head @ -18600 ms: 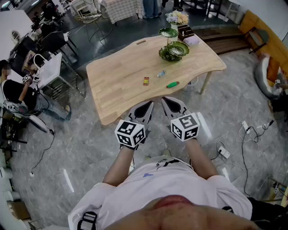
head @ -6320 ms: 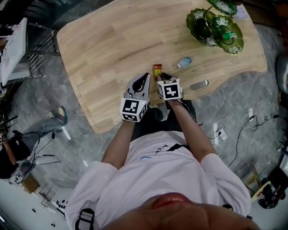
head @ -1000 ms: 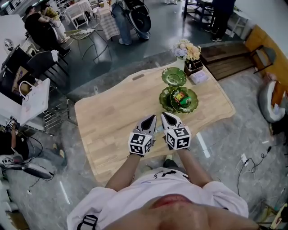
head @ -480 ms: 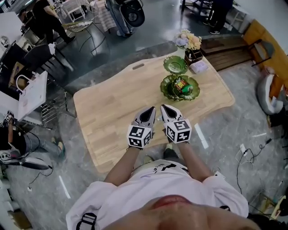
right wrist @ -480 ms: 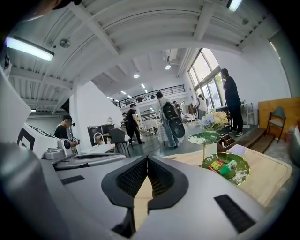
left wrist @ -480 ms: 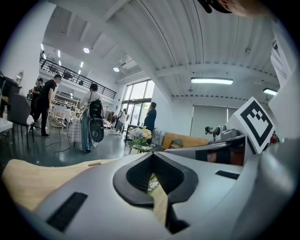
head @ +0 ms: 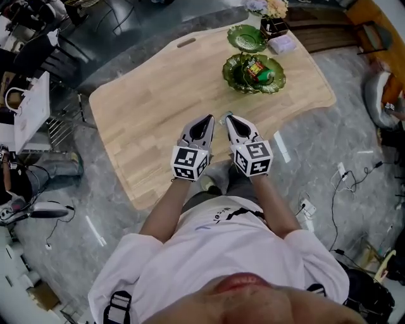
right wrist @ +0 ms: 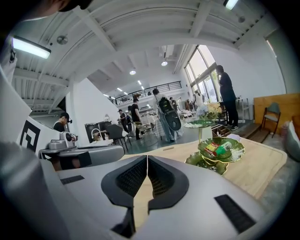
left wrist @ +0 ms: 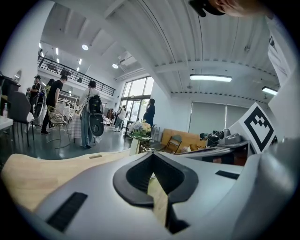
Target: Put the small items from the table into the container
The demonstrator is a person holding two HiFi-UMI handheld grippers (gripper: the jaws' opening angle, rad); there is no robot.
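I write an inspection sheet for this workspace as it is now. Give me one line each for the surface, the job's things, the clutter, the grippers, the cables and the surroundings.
Surface: wooden table, pale, wavy edge.
Job's things: green dish holds a red packet and a green item; a small pale item lies on the table between the gripper tips, too small to name.
Clutter: smaller green dish, flowers and a box at the far edge.
Grippers: left gripper shut, empty; right gripper shut, empty.
Cables: power strip and cables on the floor, right of the table.
Surroundings: grey floor; people stand beyond the table.
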